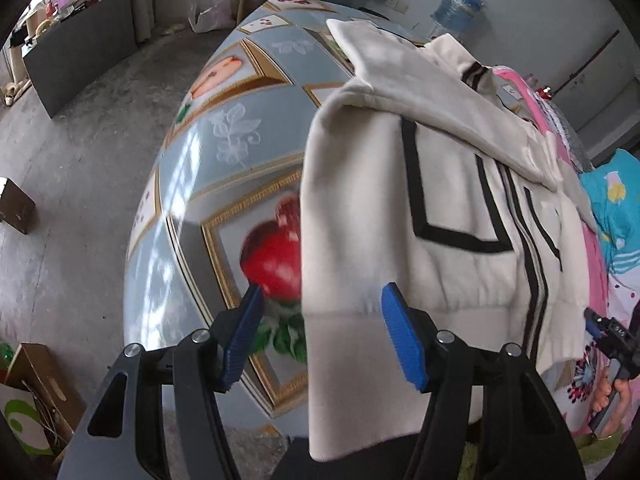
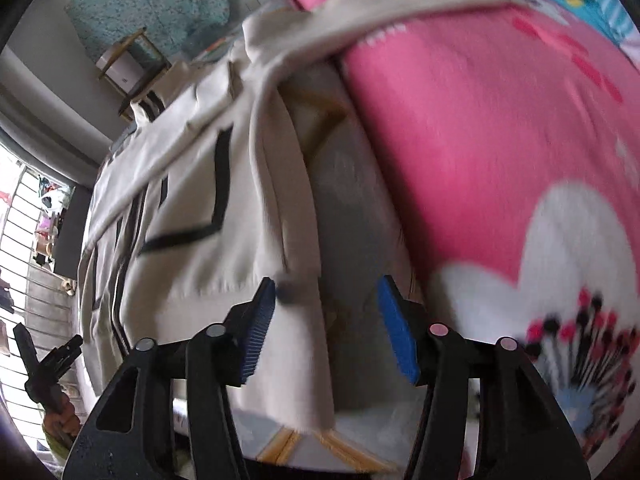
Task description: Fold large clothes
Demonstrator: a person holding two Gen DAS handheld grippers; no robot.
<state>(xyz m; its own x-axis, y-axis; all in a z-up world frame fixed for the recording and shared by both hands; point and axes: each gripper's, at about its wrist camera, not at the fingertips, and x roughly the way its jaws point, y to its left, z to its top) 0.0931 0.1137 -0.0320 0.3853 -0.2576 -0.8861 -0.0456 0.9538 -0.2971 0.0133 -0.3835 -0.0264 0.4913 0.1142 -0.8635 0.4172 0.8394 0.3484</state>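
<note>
Left gripper (image 1: 320,332): pointing steeply down, jaws standing apart, blue pads (image 1: 402,340) gripping nothing. Right gripper (image 2: 326,328): also angling steeply down, jaws parted, nothing pinched between. Hand (image 1: 612,400) wrapping the right gripper's handle, showing at frame edge.

Jacket (image 1: 400,200) lies on table (image 1: 224,152) (blanket (image 2: 480,140) beside it).

Cream jacket (image 1: 360,208) on fruit-print table (image 1: 224,168)

Both wrist cameras look steeply down, close over the table, sharing the cream jacket (image 1: 400,208); the right view seems motion-blurred.
</note>
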